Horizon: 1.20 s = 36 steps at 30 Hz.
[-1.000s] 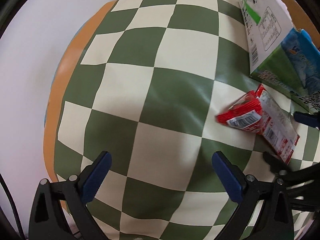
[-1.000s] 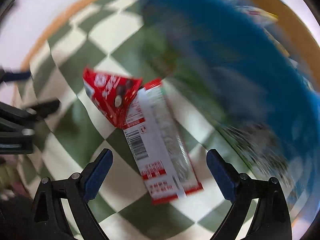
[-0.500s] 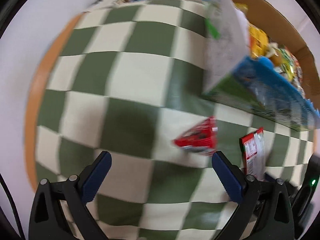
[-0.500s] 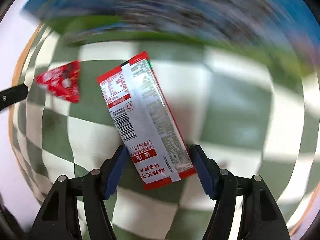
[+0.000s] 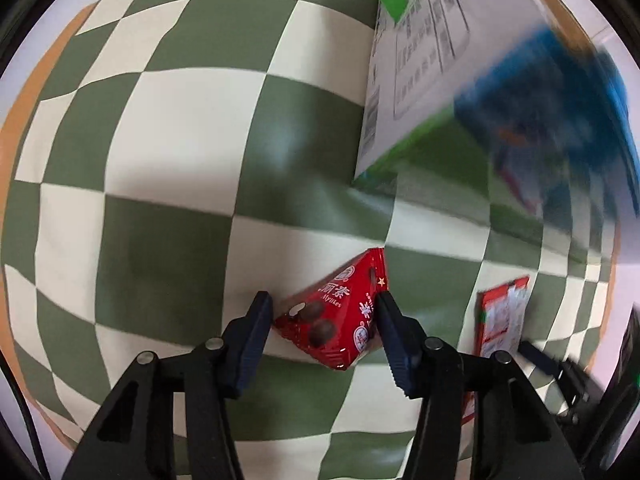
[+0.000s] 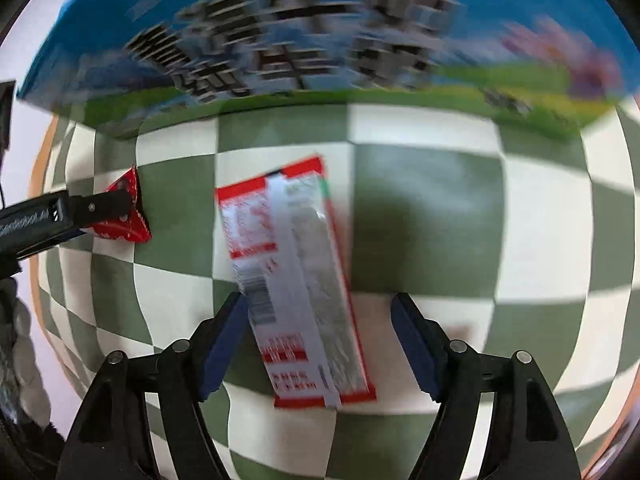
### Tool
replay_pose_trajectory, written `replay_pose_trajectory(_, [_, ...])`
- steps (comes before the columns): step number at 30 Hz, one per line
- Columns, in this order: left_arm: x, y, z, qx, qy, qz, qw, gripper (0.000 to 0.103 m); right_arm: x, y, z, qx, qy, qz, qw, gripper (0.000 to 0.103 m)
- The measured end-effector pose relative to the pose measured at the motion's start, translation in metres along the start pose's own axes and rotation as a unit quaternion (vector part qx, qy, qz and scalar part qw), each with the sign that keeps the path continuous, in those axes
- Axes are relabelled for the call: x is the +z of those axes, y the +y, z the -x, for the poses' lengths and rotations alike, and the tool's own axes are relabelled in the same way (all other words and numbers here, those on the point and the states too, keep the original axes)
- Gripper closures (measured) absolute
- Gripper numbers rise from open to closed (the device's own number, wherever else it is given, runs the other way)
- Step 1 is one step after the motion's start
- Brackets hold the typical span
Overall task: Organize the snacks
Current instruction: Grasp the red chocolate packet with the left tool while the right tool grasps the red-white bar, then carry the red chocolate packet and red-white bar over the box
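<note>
A small red pyramid-shaped snack pack (image 5: 338, 320) lies on the green-and-cream checkered cloth. My left gripper (image 5: 322, 320) has its jaws around it, both pads touching its sides; the same pack shows in the right wrist view (image 6: 128, 216) with a left finger (image 6: 100, 208) over it. A flat red-and-white snack packet (image 6: 300, 276) lies face down on the cloth; its edge shows in the left wrist view (image 5: 502, 320). My right gripper (image 6: 318, 328) is open, its jaws straddling the packet's near half, the left pad close to its edge.
A large blue-and-green carton (image 6: 320, 40) stands on the cloth just beyond both snacks; its white end panel faces the left wrist view (image 5: 420, 80). The orange table edge (image 5: 40, 80) runs along the left of the cloth (image 5: 160, 120).
My left gripper has moved onto the red pyramid pack and closed around it. My right gripper has moved forward over the flat packet, jaws wider than half a second ago.
</note>
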State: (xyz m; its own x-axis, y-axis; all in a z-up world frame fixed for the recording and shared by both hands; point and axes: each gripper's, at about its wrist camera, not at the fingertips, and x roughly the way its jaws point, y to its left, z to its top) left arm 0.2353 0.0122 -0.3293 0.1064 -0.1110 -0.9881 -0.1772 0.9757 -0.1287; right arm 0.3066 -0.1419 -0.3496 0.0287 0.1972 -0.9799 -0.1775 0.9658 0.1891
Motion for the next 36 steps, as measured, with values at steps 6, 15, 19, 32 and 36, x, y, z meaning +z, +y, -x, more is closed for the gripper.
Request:
replay_pose_trajectory(6, [-0.041, 0.001, -0.003, 0.012, 0.018, -0.012, 0.9997, 0.053, -0.006, 0.015, -0.012, -0.029, 0.002, 0.022, 0.999, 0.035])
replay_pose_trajectory(15, [-0.105, -0.001, -0.021, 0.001, 0.066, -0.031, 0.9974, 0.053, -0.062, -0.054, -0.013, 0.055, 0.069, -0.120, 0.989, 0.047])
replay_pose_trajectory(19, [-0.106, -0.001, -0.034, 0.003, 0.080, -0.044, 0.9958, 0.050, -0.061, -0.059, -0.019, 0.067, 0.081, -0.136, 0.985, 0.041])
replay_pose_trajectory(32, [-0.115, -0.041, -0.014, -0.004, 0.078, -0.036, 0.9963, 0.063, -0.095, -0.002, -0.046, 0.018, 0.041, -0.104, 0.994, 0.053])
replay_pose_trajectory(36, [-0.112, -0.048, -0.003, -0.013, 0.073, -0.042, 0.9964, 0.063, -0.104, 0.000, -0.035, 0.029, 0.027, -0.098, 0.994, 0.055])
